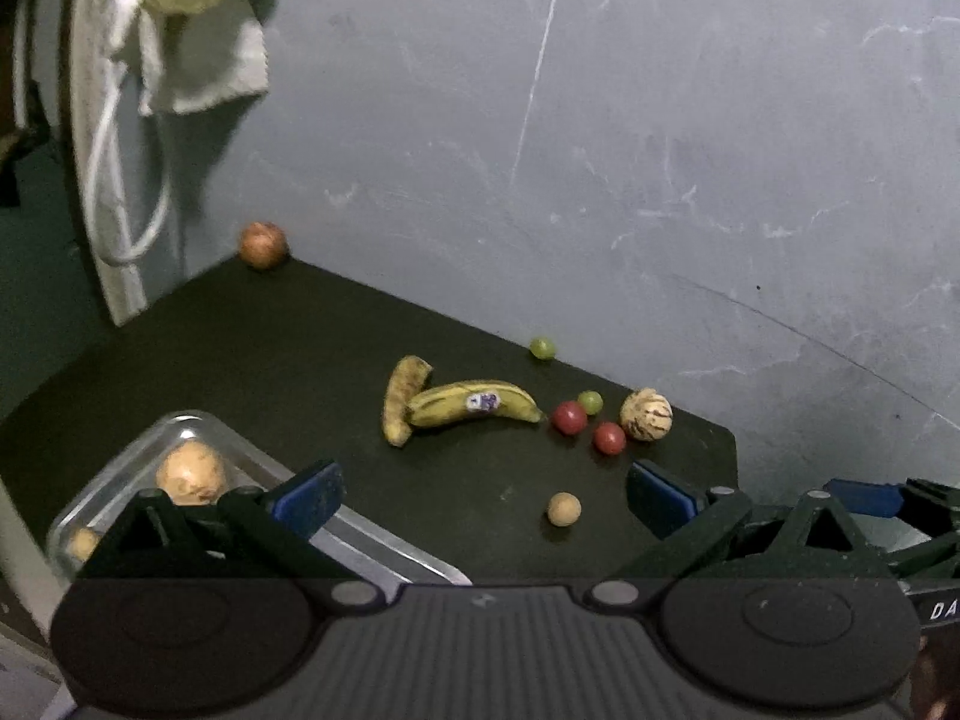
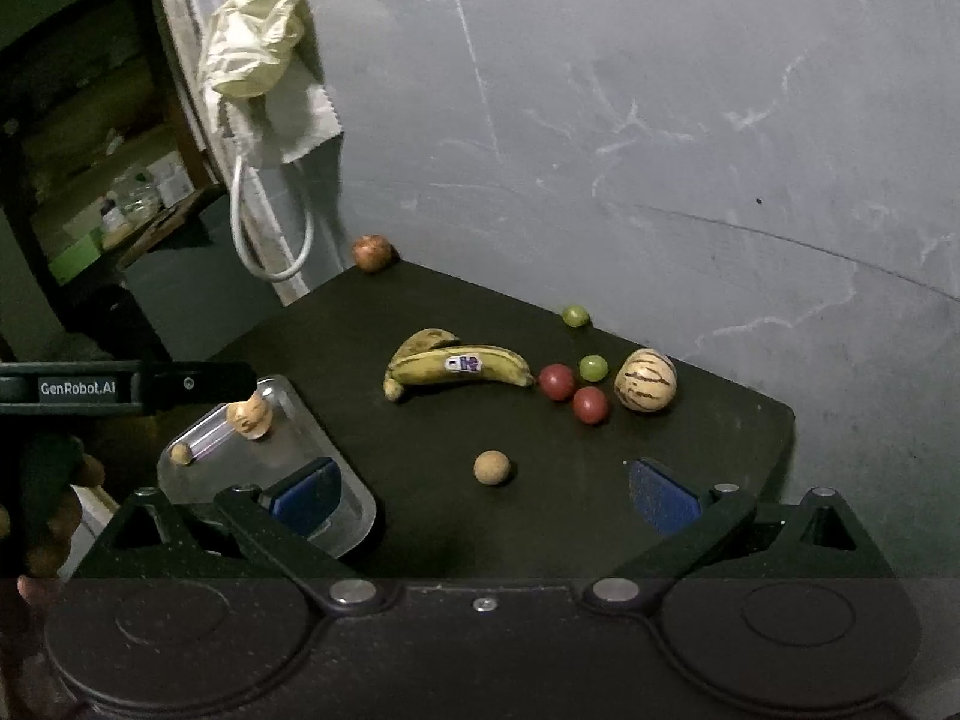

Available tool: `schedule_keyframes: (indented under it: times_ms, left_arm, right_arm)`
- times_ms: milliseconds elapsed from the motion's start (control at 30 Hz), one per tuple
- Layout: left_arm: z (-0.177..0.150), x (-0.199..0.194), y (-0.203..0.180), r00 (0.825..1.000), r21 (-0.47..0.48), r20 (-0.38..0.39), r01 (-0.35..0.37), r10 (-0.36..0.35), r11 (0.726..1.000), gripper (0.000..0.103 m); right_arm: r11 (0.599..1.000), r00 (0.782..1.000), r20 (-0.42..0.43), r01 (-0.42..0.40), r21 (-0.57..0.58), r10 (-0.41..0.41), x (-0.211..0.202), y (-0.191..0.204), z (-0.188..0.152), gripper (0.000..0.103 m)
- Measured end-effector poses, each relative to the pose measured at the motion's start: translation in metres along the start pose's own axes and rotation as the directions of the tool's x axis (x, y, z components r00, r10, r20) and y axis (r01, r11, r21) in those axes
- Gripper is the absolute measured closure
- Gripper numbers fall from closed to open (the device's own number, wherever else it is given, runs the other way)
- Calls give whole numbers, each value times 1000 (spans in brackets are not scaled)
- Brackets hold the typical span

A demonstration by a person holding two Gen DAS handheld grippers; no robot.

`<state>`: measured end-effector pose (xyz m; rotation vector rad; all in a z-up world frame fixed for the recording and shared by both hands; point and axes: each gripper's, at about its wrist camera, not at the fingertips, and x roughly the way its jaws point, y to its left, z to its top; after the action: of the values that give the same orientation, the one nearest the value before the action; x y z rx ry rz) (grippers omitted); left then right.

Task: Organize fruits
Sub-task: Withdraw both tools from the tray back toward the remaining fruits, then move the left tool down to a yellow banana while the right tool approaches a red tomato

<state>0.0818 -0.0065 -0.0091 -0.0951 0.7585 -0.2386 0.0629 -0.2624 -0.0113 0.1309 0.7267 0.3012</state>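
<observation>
Fruits lie on a dark table (image 1: 252, 360). Two bananas (image 1: 474, 405) (image 2: 459, 366) lie mid-table. Right of them are two red fruits (image 1: 569, 417) (image 2: 557, 381), two green grapes (image 1: 590, 402) (image 2: 593, 367) and a striped pale melon (image 1: 646, 414) (image 2: 645, 380). A small tan ball fruit (image 1: 564, 509) (image 2: 492, 467) lies nearer. A glass tray (image 1: 120, 468) (image 2: 336, 480) at the left holds a tan fruit (image 1: 192, 473) (image 2: 249, 415) and a small one (image 2: 180, 454). My left gripper (image 1: 483, 498) and right gripper (image 2: 483, 495) are open and empty.
A brown round fruit (image 1: 262, 245) (image 2: 372, 252) sits at the table's far corner by the grey wall. A white cloth and cable (image 1: 138, 60) (image 2: 264, 96) hang at the left. The left gripper's body (image 2: 120, 389) shows above the tray. The table's right edge (image 2: 786, 438) is close.
</observation>
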Motion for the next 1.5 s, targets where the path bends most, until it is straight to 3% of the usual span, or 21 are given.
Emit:
schedule_keyframes:
  times_ms: [367, 500, 667, 867, 1200, 1400, 1500]
  left_arm:
    - [34, 69, 18, 994, 125, -34, 104, -100, 987, 1]
    - [46, 102, 22, 987, 206, -38, 160, -156, 965, 1]
    - [55, 145, 22, 964, 319, -111, 267, -244, 909, 1]
    - [62, 191, 19, 918, 431, -234, 394, -322, 811, 5]
    - [74, 241, 13, 853, 551, -381, 520, -357, 652, 9]
    - [71, 259, 12, 818, 549, -457, 568, -349, 613, 18]
    - [70, 263, 13, 810, 547, -473, 578, -346, 606, 22]
  right_arm:
    - [990, 991, -50, 127, 66, -123, 37, 2, 6, 1]
    - [984, 984, -74, 167, 68, -162, 48, 2, 4, 1]
    - [976, 976, -98, 203, 82, -195, 61, -2, 3, 1]
    - [976, 973, -122, 205, 73, -195, 87, -2, 0, 1]
    - [977, 969, -161, 202, 62, -190, 121, -12, 5, 1]
    - [975, 966, -170, 209, 75, -194, 135, -19, 10, 1]
    - [974, 967, -166, 211, 87, -194, 139, -23, 12, 1]
